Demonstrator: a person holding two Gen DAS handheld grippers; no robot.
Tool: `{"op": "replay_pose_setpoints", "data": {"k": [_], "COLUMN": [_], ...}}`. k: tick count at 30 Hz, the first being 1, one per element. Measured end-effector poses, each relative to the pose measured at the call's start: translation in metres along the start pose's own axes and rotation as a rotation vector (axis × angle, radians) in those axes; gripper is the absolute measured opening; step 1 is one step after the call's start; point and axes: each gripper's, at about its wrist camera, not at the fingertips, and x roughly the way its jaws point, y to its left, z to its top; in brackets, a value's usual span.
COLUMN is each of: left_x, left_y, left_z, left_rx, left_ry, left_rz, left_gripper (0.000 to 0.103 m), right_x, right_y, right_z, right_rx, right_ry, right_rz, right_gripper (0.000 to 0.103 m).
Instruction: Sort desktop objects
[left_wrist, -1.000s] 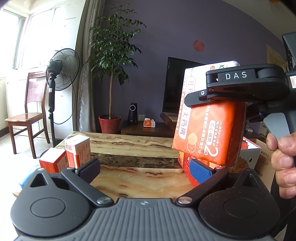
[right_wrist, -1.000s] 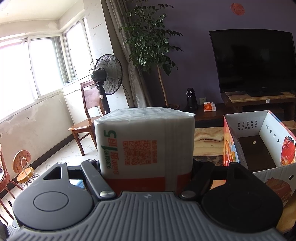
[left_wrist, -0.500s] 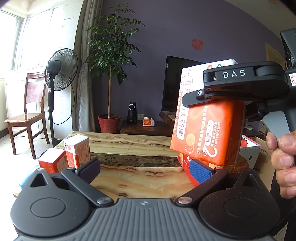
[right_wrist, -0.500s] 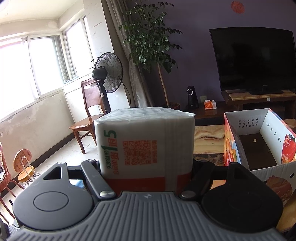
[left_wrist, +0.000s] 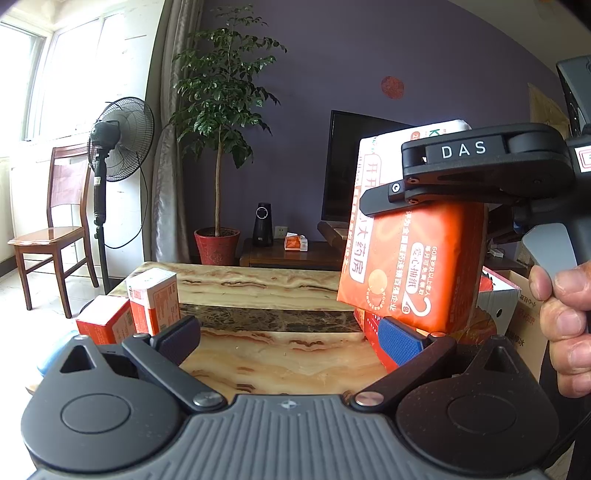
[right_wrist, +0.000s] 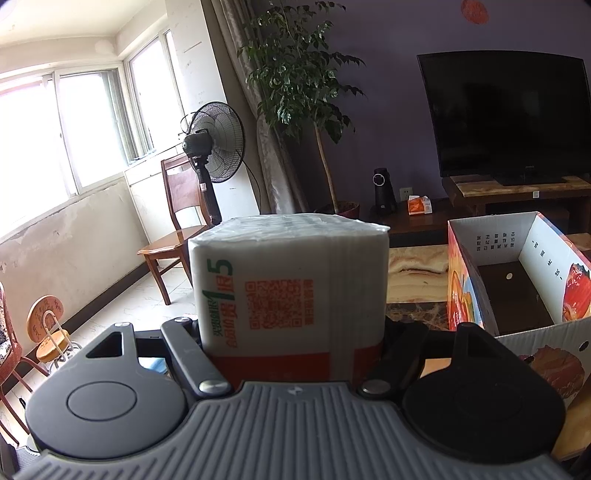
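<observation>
My right gripper (right_wrist: 293, 332) is clamped on the tissue pack (right_wrist: 291, 280) — both fingers pressed flat against its sides, pack upright and filling the gap, lifted clear of the marble table (left_wrist: 258, 291). From the left wrist view the same pack (left_wrist: 413, 258) hangs in the air above the table's right end, gripped high, orange face toward me. My left gripper (left_wrist: 291, 336) is spread wide with nothing between the pads, parked low over the near table edge. Just to the right of the pack sits the open cardboard box (right_wrist: 517, 280), its floor bare as far as I can see — my guess is that's the drop spot. To do this well: keep the squeeze firm since the pack is soft and could sag, carry it right until it's fully over the opening, clear the near wall (right_wrist: 465, 295) before lowering, let go only once it's down inside. Left stays out of the way. Farther left, two small orange boxes (left_wrist: 140, 306) wait at the table's corner, touching or nearly so — likely next for the free gripper.
</observation>
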Motion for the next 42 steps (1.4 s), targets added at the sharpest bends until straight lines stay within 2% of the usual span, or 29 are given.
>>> {"op": "replay_pose_setpoints", "data": {"k": [42], "left_x": [-0.0002], "left_y": [-0.0002], "left_z": [-0.0018], "left_rx": [0.013], "left_ry": [0.003], "left_rz": [-0.007], "left_gripper": [0.102], "right_x": [0.0031], "right_y": [-0.0004], "right_z": [-0.0049], "right_rx": [0.005], "right_ry": [0.016], "right_rz": [0.004], "right_gripper": [0.077]}}
